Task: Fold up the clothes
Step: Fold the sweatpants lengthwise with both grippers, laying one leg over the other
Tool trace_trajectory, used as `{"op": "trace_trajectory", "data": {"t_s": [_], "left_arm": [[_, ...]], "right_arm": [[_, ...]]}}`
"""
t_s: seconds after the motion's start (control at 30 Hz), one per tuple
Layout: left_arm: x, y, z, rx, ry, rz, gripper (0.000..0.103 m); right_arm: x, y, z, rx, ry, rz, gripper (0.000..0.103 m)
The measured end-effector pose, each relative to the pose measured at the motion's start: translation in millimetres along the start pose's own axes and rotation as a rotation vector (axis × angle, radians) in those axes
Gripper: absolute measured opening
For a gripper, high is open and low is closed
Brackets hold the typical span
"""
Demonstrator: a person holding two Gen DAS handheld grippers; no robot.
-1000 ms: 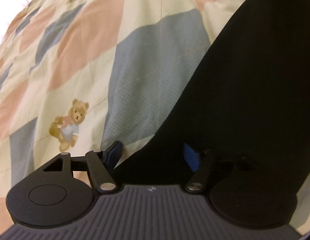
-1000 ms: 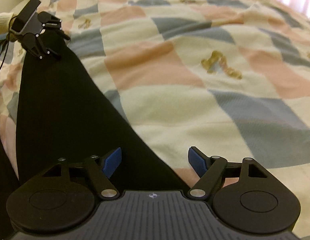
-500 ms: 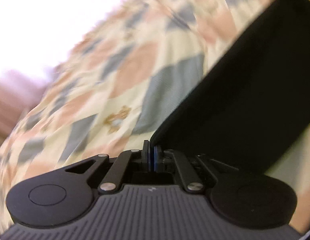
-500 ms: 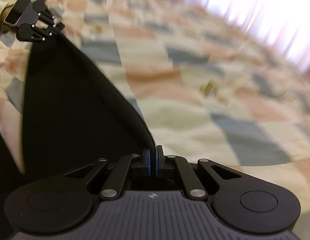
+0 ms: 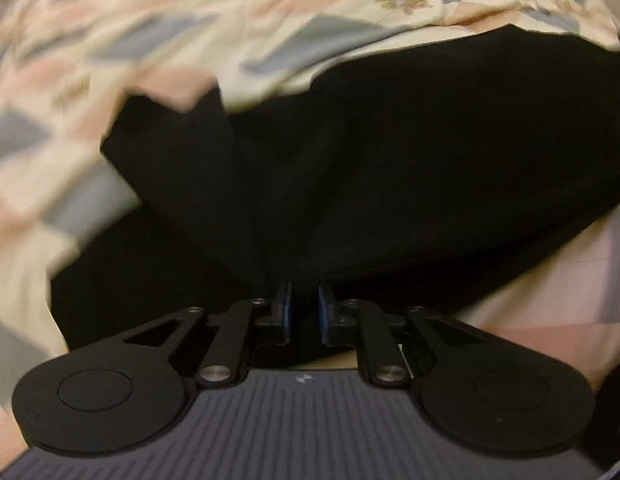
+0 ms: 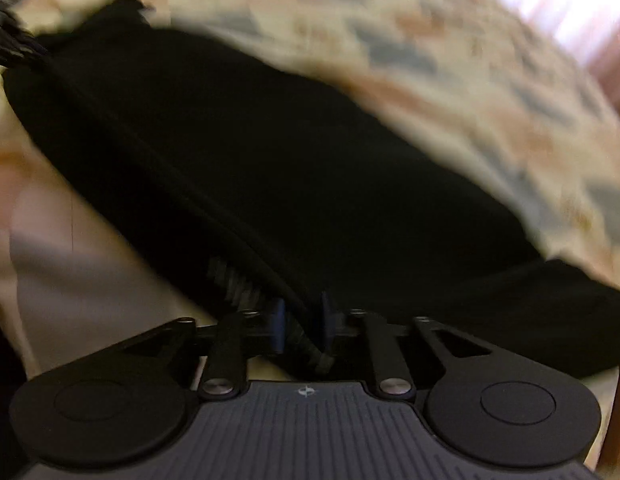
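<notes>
Black cloth of the garment (image 5: 390, 152) is pinched by the left gripper (image 5: 304, 310) and right gripper (image 6: 302, 320) above the patchwork quilt (image 5: 110, 40); a fold seems underway, its laying-down and later folds judged undone.

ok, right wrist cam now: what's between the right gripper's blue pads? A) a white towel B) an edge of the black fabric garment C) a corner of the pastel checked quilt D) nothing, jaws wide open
B: in the right wrist view the right gripper has its blue pads drawn close around a ribbed edge of the black fabric garment, which spreads over the pastel checked quilt behind it.
</notes>
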State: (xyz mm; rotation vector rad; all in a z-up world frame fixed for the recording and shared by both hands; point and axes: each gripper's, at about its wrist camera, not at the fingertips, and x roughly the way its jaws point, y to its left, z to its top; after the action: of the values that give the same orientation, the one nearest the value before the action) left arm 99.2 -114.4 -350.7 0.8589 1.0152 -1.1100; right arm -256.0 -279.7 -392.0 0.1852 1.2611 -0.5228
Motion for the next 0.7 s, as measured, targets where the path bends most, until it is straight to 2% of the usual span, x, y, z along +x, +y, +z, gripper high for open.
{"op": "trace_trajectory", "data": {"t_s": [0.07,0.13,0.17,0.27,0.37,0.47,0.57,0.63,0.7], "left_arm": [[-13.3,5.3,1.6,-0.069,-0.026,-0.013,0.026],[-27.8,10.7,6.7,-0.129,-0.067,-0.009,0.028],[-33.3,12.4,10.1,-0.145,-0.087,0.007,0.028],[-43.6,7.9,19.6,-0.164,-0.135,0.054,0.029],[-43.0,-2.7,21.0,-0.185,-0.148,0.081,0.030],[-42.1,-17.6,19.1,-0.229,-0.155,0.125,0.033],[-36.5,-27.6,26.4,-0.254,-0.188,0.185,0.044],[-21.0,-27.6,36.6,-0.254,-0.211,0.229,0.051],[-3.4,-24.6,54.2,-0.247,-0.222,0.290,0.052]], "right_arm": [[-4.2,-5.7,-8.2,0.130,0.005,0.000,0.038],[-16.9,-29.4,-16.2,0.343,-0.040,0.012,0.051],[-22.2,-43.9,-22.2,0.460,-0.062,0.011,0.052],[-30.1,-92.0,-51.1,0.818,-0.107,-0.033,0.053],[-28.6,-138.4,-96.2,1.147,-0.107,-0.112,0.053],[-23.3,-172.6,-144.4,1.428,-0.149,-0.090,0.053],[-13.6,-187.8,-170.8,1.584,-0.164,-0.051,0.054],[-6.9,-188.8,-169.0,1.588,-0.165,-0.052,0.061],[-1.9,-188.1,-166.6,1.556,-0.158,-0.062,0.063]]}}
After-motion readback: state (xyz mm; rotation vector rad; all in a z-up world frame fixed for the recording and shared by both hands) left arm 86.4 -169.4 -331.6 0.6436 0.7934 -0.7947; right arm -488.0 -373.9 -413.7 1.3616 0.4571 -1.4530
